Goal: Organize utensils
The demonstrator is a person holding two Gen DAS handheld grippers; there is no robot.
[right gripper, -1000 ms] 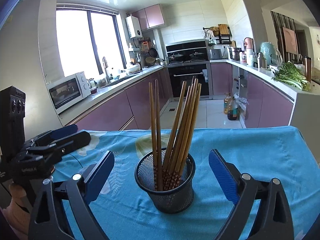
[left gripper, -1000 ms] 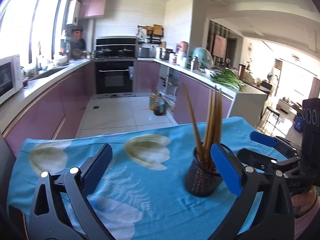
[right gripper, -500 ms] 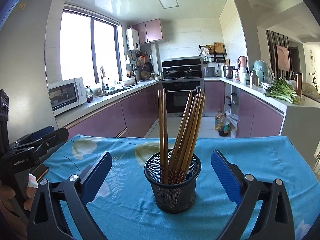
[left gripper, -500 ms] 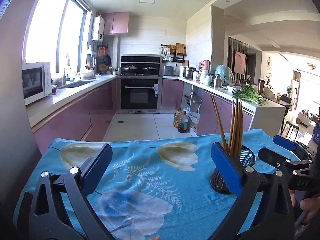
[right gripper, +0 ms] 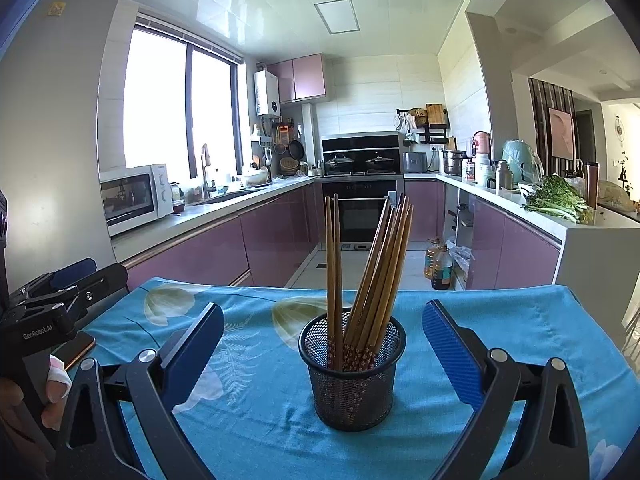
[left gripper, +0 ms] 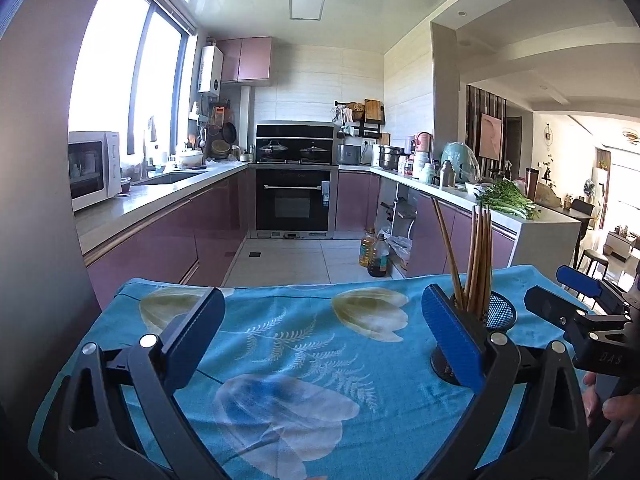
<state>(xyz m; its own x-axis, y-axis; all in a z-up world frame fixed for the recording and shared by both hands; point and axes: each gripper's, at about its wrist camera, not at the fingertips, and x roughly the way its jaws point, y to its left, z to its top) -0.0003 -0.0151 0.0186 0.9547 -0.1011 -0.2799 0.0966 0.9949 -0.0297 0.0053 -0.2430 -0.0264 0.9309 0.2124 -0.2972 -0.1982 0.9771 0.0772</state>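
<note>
Left gripper [left gripper: 324, 332] backed off; wooden chopsticks [right gripper: 368, 276] upright in mesh cup [right gripper: 352, 376].

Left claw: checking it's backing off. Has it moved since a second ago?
Yes. The left claw has pulled back and leftward: the cup now sits farther right, behind its right finger.

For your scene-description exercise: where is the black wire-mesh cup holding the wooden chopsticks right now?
The black wire-mesh cup stands upright on the blue floral tablecloth, centred in the right wrist view; in the left wrist view it sits at the right, behind a blue pad.

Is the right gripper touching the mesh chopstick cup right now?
Apart. The right wrist view shows the mesh cup centered between the right gripper's wide-open fingers, blue tablecloth visible on both sides.
</note>
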